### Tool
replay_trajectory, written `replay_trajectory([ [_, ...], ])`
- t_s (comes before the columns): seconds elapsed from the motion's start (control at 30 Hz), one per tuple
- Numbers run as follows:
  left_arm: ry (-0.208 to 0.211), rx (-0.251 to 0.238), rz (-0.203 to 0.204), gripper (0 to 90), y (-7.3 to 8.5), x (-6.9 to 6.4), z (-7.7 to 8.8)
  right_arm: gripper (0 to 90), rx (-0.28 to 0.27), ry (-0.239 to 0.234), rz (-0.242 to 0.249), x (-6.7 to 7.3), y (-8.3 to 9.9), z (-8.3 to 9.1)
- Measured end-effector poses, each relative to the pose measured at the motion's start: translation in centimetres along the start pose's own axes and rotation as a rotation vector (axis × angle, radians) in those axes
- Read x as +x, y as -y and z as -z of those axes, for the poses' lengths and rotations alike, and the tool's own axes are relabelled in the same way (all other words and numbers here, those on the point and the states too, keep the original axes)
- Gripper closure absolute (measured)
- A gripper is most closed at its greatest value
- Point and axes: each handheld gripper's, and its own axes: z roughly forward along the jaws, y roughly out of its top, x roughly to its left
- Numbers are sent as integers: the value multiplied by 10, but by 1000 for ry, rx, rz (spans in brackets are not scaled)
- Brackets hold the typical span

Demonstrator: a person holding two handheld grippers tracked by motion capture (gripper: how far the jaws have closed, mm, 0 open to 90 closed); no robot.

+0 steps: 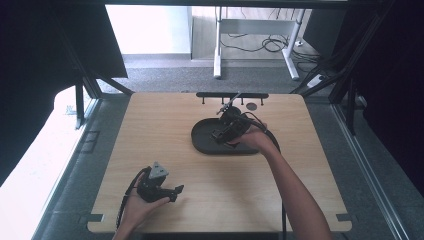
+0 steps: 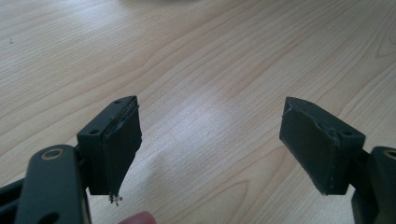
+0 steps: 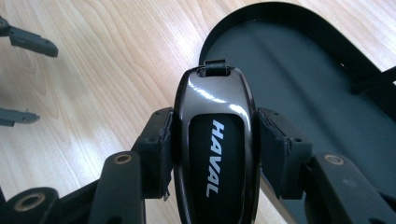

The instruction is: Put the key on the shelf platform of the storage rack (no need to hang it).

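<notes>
Over the black tray (image 1: 200, 141) at roughly one o'clock from worktop (image 1: 165, 130) centre, my right tool (image 3: 212, 140) is clenched on the glossy HAVAL key fob (image 3: 215, 144). My left tool (image 2: 210, 140) rests released at seven o'clock. Judgement: the slick casing could slip sideways from the pads; pale wood-grain surface, cabled desk frame (image 1: 255, 30) beyond.

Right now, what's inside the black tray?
The black tray looks bare where its floor shows. The right tongs hold a HAVAL key fob over its edge, covering part of the floor.
</notes>
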Motion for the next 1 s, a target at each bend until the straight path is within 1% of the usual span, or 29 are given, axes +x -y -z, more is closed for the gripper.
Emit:
replay_trajectory([
  [0.13, -4, -1, -3, 212, 0, 1, 1, 494, -1, 4, -2, -1, -6, 0],
  [0.33, -3, -3, -3, 212, 0, 2, 2, 494, -13, -3, -16, -5, -8, -3],
  [0.57, -4, 0, -2, 212, 0, 2, 1, 494, 10, 8, -12, -10, -13, -9],
  [0.73, -7, -4, 5, 212, 1, 5, 2, 494, 8, 15, -24, -18, -19, -13],
  [0.83, -4, -4, 5, 213, 0, 5, 2, 494, 6, 12, -29, -20, -21, -15],
  [0.87, -3, -1, 2, 212, 1, 5, 1, 494, 9, 1, -37, -22, -23, -17],
  [0.93, -4, 0, 3, 213, 1, 5, 1, 494, 0, -4, -39, -23, -24, -18],
  [1.0, -3, 3, 3, 212, 1, 5, 1, 494, 14, 5, -29, -28, -27, -24],
])
